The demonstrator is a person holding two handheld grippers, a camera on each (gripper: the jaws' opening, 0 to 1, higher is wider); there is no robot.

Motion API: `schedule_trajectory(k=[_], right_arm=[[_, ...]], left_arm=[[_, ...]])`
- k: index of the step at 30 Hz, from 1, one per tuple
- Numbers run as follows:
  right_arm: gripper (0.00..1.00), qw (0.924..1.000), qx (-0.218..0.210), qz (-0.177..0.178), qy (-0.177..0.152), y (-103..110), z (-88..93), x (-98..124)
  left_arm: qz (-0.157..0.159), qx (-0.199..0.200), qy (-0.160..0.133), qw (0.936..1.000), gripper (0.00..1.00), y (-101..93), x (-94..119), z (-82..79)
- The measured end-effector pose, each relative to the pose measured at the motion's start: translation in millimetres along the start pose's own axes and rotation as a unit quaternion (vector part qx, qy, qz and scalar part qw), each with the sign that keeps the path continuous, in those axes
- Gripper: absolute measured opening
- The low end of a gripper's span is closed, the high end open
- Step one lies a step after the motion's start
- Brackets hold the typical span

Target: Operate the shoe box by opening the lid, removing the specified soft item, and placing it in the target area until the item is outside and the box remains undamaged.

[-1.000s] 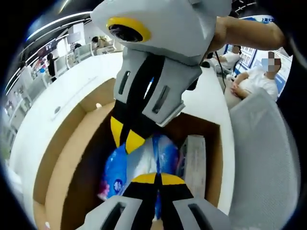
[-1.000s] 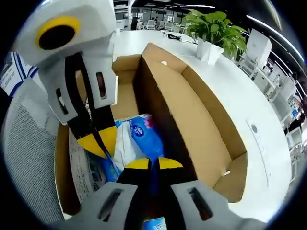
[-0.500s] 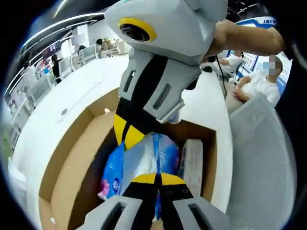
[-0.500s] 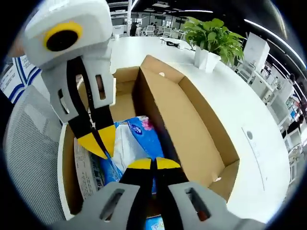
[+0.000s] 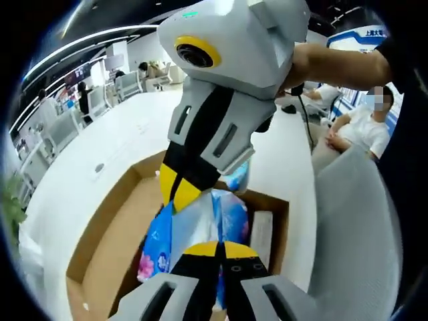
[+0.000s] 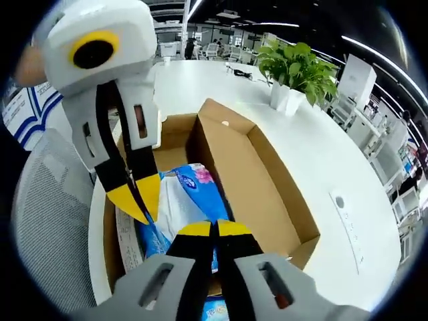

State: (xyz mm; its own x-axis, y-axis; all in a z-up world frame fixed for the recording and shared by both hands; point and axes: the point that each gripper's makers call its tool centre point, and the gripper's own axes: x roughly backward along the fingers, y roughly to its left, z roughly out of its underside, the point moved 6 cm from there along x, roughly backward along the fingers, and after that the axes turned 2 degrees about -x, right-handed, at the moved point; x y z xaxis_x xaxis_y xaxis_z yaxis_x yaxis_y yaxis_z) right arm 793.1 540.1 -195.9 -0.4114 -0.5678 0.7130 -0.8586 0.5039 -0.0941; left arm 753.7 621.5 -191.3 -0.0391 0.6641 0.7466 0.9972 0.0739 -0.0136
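Tissue pack [image 5: 200, 227]: soft, light, crinkly; I pinch its top edge, frame centre.
Left tool [image 5: 217, 249]: clamped on it.
Right tool [image 6: 214, 228]: clamped on it too.

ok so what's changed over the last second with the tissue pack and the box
Both grippers, left and right, have lifted the blue tissue pack higher; the shoe box looks smaller and farther below. Both jaws stay shut on the pack, lid open, white packet inside.

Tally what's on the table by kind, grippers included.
Grippers: 2 (left gripper, right gripper)
Blue tissue pack: 1
Cardboard shoe box: 1
White flat carton in the box: 1
Potted plant: 1
Total: 6
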Motion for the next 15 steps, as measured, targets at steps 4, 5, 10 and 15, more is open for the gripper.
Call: schedule_trajectory(k=[4, 5, 10, 15], right_arm=[[0.00, 1.0000, -0.002, 0.001, -0.007, -2.0, -4.9, 10.3], [0.00, 0.9999, -0.004, 0.002, -0.010, -3.9, -6.3, 12.1], [0.00, 0.9997, -0.012, 0.006, -0.023, -8.5, -12.1, 26.0], [0.00, 0.9990, -0.021, 0.013, -0.038, -18.3, -15.4, 40.0]], left_arm=[[-0.006, -0.002, -0.005, 1.0000, 0.00, 0.3, 7.1, -9.4], [-0.011, -0.005, -0.005, 0.9999, 0.00, 0.8, 9.3, -12.6], [-0.014, -0.015, -0.014, 0.9997, 0.00, -2.6, 17.6, -28.8], [-0.020, -0.027, -0.020, 0.9992, 0.00, -3.8, 22.8, -44.5]])
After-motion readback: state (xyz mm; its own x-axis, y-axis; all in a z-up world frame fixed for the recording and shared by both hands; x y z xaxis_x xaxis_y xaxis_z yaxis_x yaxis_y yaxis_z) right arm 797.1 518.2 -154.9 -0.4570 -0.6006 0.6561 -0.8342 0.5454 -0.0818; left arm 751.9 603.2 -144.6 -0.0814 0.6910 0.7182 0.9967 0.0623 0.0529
